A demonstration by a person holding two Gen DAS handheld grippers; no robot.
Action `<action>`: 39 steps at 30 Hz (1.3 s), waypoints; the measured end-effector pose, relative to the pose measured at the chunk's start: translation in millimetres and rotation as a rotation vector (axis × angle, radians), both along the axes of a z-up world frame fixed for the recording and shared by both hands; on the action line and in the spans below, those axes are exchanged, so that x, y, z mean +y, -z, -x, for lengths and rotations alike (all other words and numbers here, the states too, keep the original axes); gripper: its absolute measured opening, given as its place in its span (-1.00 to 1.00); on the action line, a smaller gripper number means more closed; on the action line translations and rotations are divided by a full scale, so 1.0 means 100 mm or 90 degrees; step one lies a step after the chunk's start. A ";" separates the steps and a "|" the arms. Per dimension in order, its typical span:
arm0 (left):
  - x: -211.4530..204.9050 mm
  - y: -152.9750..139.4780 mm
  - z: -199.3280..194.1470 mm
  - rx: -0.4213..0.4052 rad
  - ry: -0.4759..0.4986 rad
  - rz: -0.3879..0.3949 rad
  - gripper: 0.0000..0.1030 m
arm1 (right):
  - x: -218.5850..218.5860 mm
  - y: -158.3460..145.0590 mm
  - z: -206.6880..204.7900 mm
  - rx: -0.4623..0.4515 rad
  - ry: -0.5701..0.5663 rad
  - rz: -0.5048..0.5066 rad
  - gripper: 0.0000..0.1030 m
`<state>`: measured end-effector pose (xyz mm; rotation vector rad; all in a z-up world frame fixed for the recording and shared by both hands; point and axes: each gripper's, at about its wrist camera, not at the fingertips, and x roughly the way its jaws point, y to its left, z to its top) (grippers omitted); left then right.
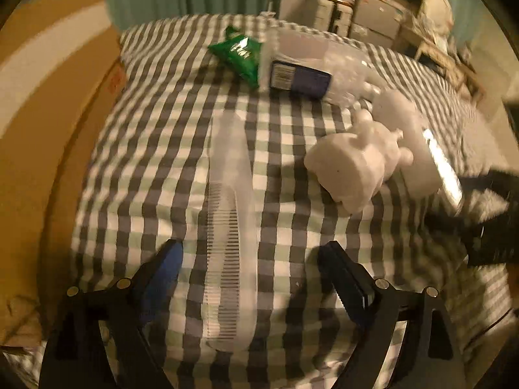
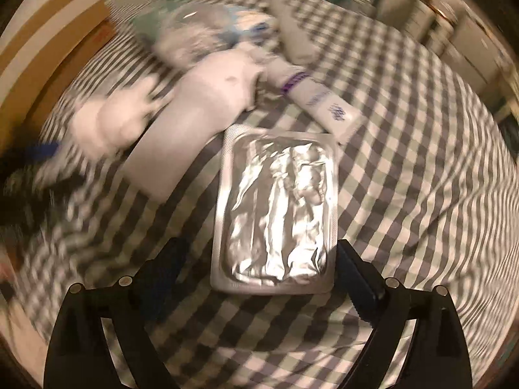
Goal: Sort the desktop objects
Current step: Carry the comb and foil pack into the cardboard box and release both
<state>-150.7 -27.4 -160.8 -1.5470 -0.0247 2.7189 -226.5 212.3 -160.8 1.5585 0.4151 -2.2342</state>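
In the left wrist view a clear plastic comb lies lengthwise on the checked cloth, between the fingers of my open left gripper. A white toy figure lies to its right beside a white bottle. In the right wrist view a silver foil blister pack lies between the fingers of my open right gripper. The white bottle, the toy figure and a white tube with purple print lie beyond it.
A green packet and a dark blue box in a clear plastic container sit at the far side. The checked tablecloth covers the table. A cardboard box stands left. Shelves with clutter stand behind.
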 end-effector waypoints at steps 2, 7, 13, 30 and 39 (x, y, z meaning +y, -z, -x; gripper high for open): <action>-0.02 -0.01 0.00 0.006 -0.001 -0.007 0.66 | -0.04 0.02 -0.02 0.030 0.029 -0.025 0.77; -0.16 -0.11 -0.03 0.046 -0.019 -0.031 -0.48 | -0.17 -0.03 -0.08 0.088 0.024 -0.069 0.62; -0.25 -0.19 -0.03 0.061 -0.040 -0.073 -0.48 | 0.04 -0.43 -0.13 0.161 0.075 -0.035 0.32; -0.16 -0.53 -0.37 0.112 -0.022 -0.103 -0.48 | -0.35 -0.94 -1.14 0.162 0.191 0.228 0.32; -0.21 -0.91 -0.78 0.124 -0.036 -0.159 -0.48 | -0.26 -1.13 -1.62 0.197 0.227 0.233 0.32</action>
